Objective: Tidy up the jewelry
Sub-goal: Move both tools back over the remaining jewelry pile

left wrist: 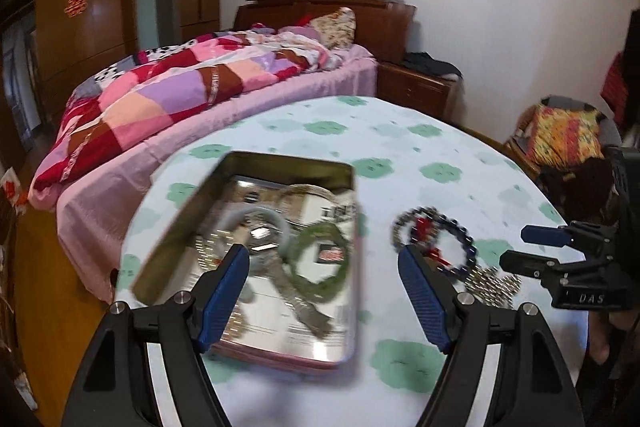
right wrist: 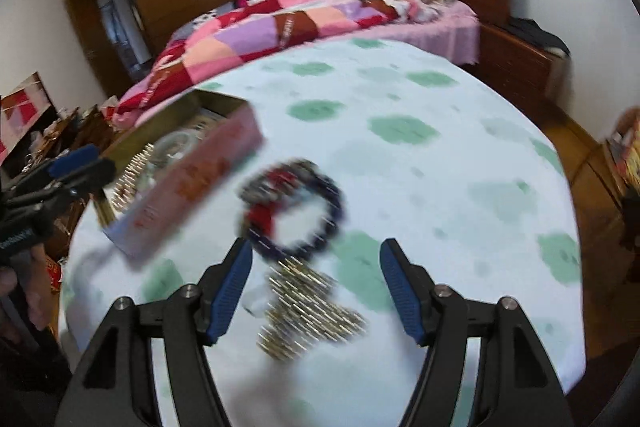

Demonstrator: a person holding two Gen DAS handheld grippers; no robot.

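An open metal tin (left wrist: 292, 163) lies on the round table, with a pale bangle (left wrist: 240, 217), a green bead bracelet (left wrist: 340, 247) and other pieces inside. My left gripper (left wrist: 322, 255) hovers open over the tin, and nothing is between its fingers. To the right of the tin, on the cloth, lie a dark blue bead bracelet (left wrist: 460, 231) with a red piece and a heap of gold beads (left wrist: 492, 283). My right gripper (right wrist: 316, 247) stands open just short of the blue bracelet (right wrist: 334, 203). The gold beads (right wrist: 312, 311) lie under its fingers, untouched.
The table (right wrist: 400, 95) carries a white cloth with green flower prints, and its edge curves away on all sides. Behind it are a bed (left wrist: 168, 95) with a patchwork quilt, a wooden wardrobe (left wrist: 80, 19) and a nightstand (left wrist: 416, 87). A cushioned chair (left wrist: 560, 135) stands at the right.
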